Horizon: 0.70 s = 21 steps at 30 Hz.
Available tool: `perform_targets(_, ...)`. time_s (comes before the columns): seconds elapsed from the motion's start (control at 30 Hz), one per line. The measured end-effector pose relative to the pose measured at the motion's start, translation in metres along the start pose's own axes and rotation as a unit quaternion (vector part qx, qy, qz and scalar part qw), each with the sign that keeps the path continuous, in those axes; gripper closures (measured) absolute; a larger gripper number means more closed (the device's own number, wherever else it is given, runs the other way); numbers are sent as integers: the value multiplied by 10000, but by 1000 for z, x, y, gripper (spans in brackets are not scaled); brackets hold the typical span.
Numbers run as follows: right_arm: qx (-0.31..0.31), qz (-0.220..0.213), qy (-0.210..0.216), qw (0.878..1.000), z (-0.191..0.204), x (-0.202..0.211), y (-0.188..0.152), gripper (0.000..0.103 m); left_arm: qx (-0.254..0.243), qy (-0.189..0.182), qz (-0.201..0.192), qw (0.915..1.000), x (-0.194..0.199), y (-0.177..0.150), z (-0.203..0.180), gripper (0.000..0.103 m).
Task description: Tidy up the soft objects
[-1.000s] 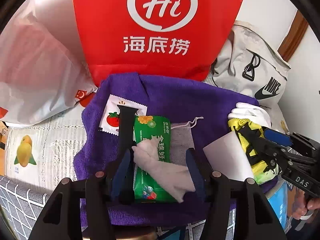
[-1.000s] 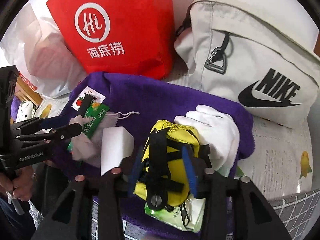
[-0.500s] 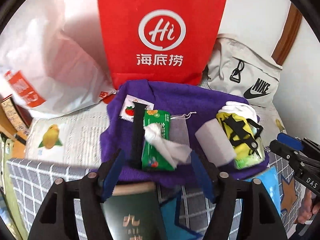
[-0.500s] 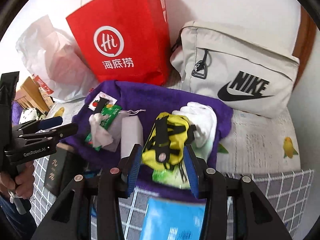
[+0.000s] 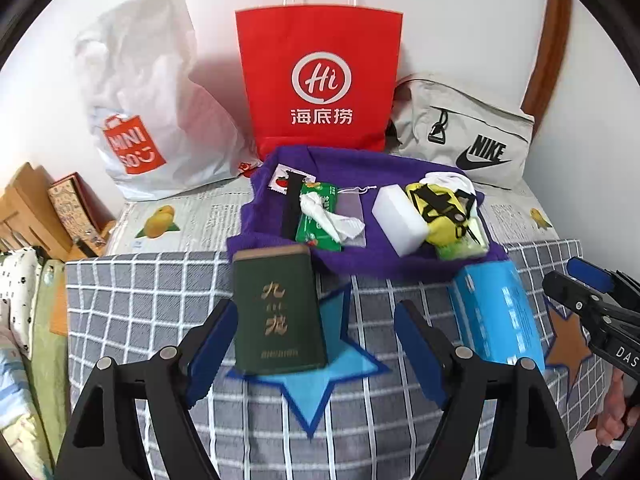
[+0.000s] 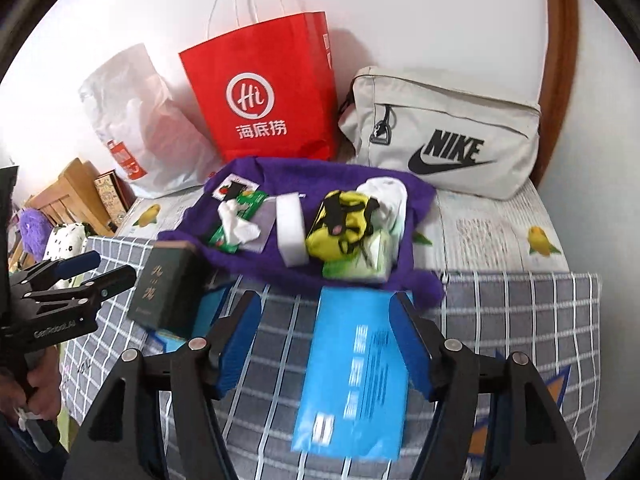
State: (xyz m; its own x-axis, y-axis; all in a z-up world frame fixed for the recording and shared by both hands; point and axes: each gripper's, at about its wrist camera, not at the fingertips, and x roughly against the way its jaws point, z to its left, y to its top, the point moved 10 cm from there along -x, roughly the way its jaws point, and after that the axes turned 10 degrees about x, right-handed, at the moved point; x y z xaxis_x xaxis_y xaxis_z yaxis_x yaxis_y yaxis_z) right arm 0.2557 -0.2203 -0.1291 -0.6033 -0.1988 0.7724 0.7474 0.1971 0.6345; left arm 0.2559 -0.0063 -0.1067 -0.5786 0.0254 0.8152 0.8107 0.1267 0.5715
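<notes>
Left gripper point(image 5: 310, 340): jaws apart, have just been opening, nothing clamped; a dark green box point(image 5: 278, 308) stands on the checked cloth point(image 5: 140, 300) between the tips, not pressed. Right gripper point(image 6: 326, 344): jaws apart, also just been opening, empty; a blue pack point(image 6: 352, 372) lies flat between them, untouched. Soft items sit ahead of both tools on a purple towel point(image 5: 360, 168): white tissue point(image 5: 328, 218) on a green packet point(image 5: 316, 220), white sponge block point(image 5: 400, 218), yellow pouch point(image 5: 440, 208), white glove point(image 6: 388, 196). Behind the towel: red paper bag point(image 5: 320, 80), grey Nike bag point(image 6: 444, 132), white plastic bag point(image 5: 152, 112).
</notes>
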Motion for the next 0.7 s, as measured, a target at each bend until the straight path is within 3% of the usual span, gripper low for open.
perform_targets(0.33, -33, -170, -16, 9998, 13, 38, -20, 23, 168, 36, -136, 9998, 39, -27, 3, 20)
perform_targets(0.43, 17, -207, -41, 9998, 16, 45, -21, 18, 254, 102, -171, 9995, 45, -30, 4, 14)
perform_targets(0.5, -4, -204, -36, 9998, 17, 49, -22, 16, 263, 208, -236, 9992, 49, -30, 6, 8)
perform_targets(0.7, -25, -240, -56, 9997, 18, 58, -24, 15, 214, 336, -313, 9987, 59, -32, 6, 8)
